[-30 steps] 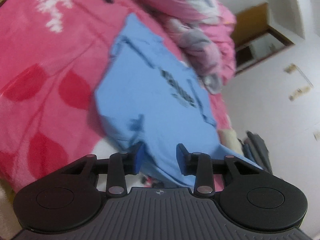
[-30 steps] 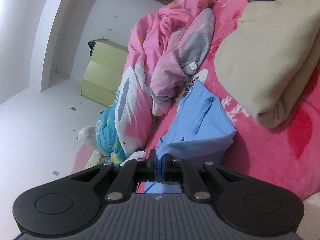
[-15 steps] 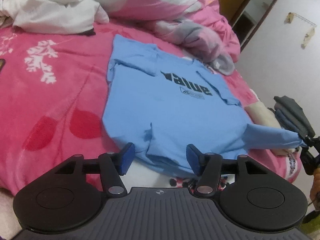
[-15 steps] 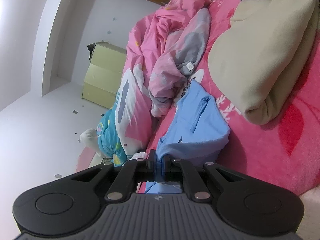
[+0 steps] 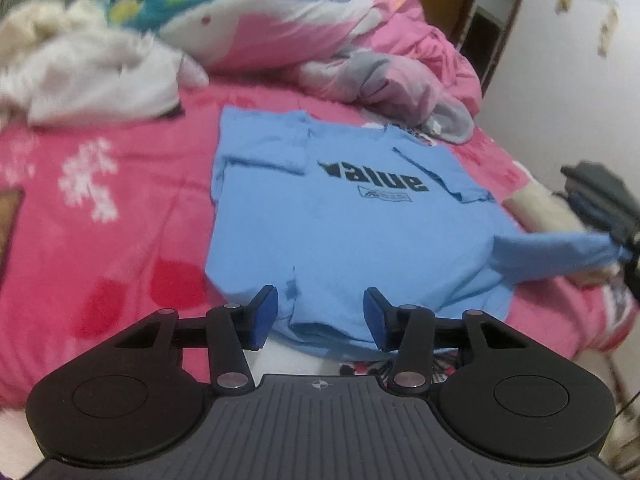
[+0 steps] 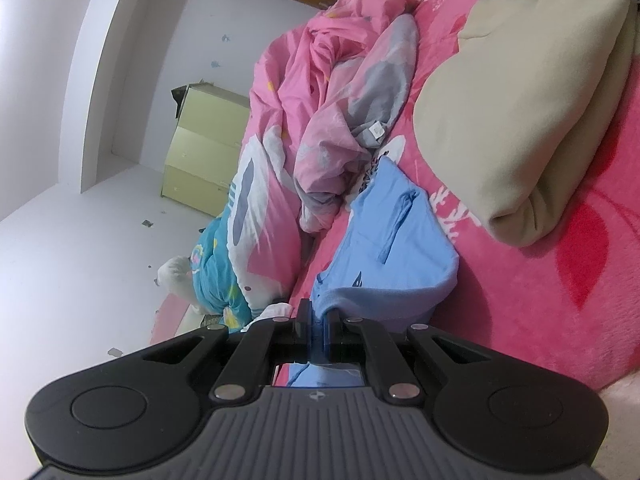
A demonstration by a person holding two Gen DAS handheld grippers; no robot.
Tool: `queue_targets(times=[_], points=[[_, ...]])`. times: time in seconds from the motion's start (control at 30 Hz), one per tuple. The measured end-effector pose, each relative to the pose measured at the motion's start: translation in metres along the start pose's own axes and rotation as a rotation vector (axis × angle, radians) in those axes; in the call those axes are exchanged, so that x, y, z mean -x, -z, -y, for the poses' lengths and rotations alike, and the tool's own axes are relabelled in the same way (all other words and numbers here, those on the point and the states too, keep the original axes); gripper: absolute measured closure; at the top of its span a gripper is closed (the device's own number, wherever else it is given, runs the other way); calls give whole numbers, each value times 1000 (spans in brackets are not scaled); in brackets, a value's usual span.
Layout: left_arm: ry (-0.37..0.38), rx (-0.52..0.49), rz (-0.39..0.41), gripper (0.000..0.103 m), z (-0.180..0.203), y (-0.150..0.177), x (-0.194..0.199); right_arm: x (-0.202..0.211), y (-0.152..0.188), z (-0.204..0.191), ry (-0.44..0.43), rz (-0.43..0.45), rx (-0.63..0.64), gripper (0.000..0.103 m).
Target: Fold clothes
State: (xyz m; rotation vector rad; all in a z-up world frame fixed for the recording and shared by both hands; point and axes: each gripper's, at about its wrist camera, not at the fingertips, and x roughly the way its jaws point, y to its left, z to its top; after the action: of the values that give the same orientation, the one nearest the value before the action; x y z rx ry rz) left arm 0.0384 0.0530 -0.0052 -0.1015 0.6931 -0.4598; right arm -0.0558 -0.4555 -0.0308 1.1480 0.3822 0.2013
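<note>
A light blue T-shirt point(image 5: 344, 232) with black "Value" print lies on the pink bed, both sleeves folded in over the chest. My left gripper point(image 5: 318, 314) is open and empty, just above the shirt's near hem. My right gripper point(image 6: 318, 326) is shut on the shirt's hem corner point(image 6: 384, 296) and holds it pulled out past the bed's right side; in the left wrist view that stretched corner point(image 5: 560, 256) reaches the right gripper point(image 5: 628, 256) at the frame's right edge.
A crumpled pink and grey duvet point(image 5: 400, 76) lies behind the shirt, a white garment point(image 5: 92, 84) at back left. A folded beige garment point(image 6: 520, 112) and dark clothes point(image 5: 600, 196) lie at the shirt's right. A yellow-green cabinet point(image 6: 204, 160) stands by the wall.
The left gripper has opened wider, pulled back and levelled out, so the whole shirt now shows. The right gripper stays shut on the hem corner and has barely moved.
</note>
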Motion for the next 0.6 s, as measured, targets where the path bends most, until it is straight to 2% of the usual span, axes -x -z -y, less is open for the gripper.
queue_targets(times=[0.07,0.17,0.27,0.47,0.6], points=[[29,-21,-14,56,3,1,-4,1,0,-1,2,0,5,98],[18,-21,-39,57,3,0,-16,2,1,-2,3,3,10,98],[2,0,-49,58,-2,-2,-21,3,1,-3,1,8,7,98],[10,46,-116,58,-13,-2,-34,2,2,-3,4,5,6,98],[51,67,-100,62,-12,-3,-30,2,1,-2,4,3,4,98]])
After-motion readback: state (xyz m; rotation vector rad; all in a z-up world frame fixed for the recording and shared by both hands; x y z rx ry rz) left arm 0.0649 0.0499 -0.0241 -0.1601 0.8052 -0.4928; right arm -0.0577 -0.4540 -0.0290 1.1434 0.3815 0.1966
